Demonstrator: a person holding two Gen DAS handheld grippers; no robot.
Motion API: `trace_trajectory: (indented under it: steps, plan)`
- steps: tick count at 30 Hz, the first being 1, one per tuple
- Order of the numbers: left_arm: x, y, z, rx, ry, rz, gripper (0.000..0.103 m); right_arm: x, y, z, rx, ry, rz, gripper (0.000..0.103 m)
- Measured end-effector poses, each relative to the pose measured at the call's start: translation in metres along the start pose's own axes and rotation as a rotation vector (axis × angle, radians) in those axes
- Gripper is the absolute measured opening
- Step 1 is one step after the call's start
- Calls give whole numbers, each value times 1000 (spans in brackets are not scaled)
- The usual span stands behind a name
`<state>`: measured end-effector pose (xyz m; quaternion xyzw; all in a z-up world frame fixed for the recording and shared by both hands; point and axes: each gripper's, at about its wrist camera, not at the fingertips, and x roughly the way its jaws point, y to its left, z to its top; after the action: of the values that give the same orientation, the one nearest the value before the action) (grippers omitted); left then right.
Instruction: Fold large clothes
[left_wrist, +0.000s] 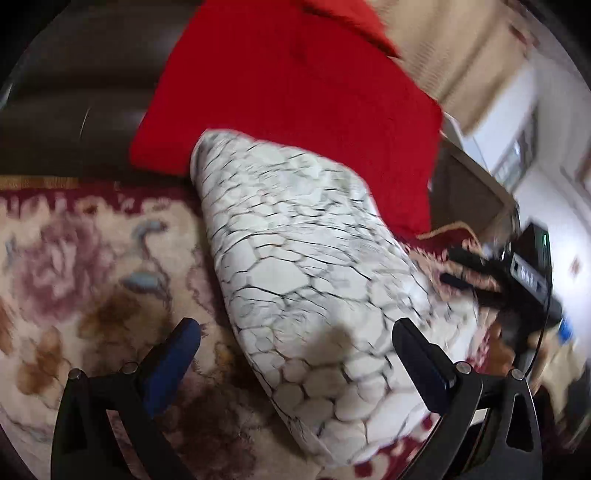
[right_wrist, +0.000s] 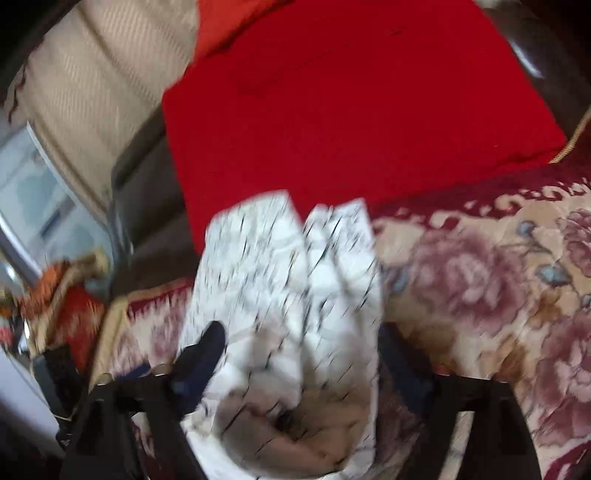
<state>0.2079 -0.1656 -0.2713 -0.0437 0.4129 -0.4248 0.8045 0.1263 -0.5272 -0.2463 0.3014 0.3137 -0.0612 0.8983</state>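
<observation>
A: What lies between the fingers in the left wrist view?

B: A folded white garment printed with a dark crackle pattern, like cracked stone. It sits on a floral blanket in cream, maroon and brown. The left gripper stands with its fingers wide apart, one on each side of the near end of the cloth, and neither pad presses on it.

A: And beyond the garment?

B: A flat red cloth lies past its far end, and the white fabric overlaps the red one's near edge. Behind that is dark furniture, too dim to name. At the right edge a second black device shows near the garment's side, blurred.

A: Does the right wrist view agree?

B: Yes. The same white garment runs up the middle, badly smeared by motion blur, with two folded layers showing at its far end. The right gripper has its jaws spread wide. The left finger sits in front of the cloth's left edge, the other is just beside the right edge. I see no pinch on the fabric, though the blur makes contact hard to judge.

A: And the surroundings there?

B: The red cloth fills the top, the floral blanket spreads to the right, and a beige ribbed cushion stands at the upper left.
</observation>
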Motion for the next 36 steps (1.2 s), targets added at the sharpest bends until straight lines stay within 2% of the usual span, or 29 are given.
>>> trace_trajectory:
  steps: [2,5,9,12,15,18,20,22,24,26,32,36]
  plan:
    - [12,8,5,-54,27,10,103,10,-11,7,33,29,16,90]
    - [30,14,10,-94,91,-58,103,31,-23,12,78,95,31,90]
    - [53,11,11,-103,181,-141,103,64,-39,15,147,210,105,90]
    - [69,8,11,-101,221,-128,103,84,-48,9,174,276,122,90]
    - [79,7,13,-114,232,-144,103,87,-43,7,123,268,150,96]
    - [84,6,14,-132,215,-160,103,90,-36,3,97,259,157,97]
    - [84,2,14,-126,196,-160,103,88,-33,2,95,252,183,92]
    - [83,-2,13,-114,171,-159,103,86,-31,1,108,252,234,69]
    - [81,-6,13,-109,153,-160,99,89,-32,-4,154,269,267,59]
    - [78,-11,14,-100,132,-161,94,87,-27,-4,152,258,248,56]
    - [64,-23,14,-67,94,-127,66,72,-3,-5,90,207,252,49]
    - [46,-22,16,-53,67,-109,64,62,14,-7,67,187,267,47]
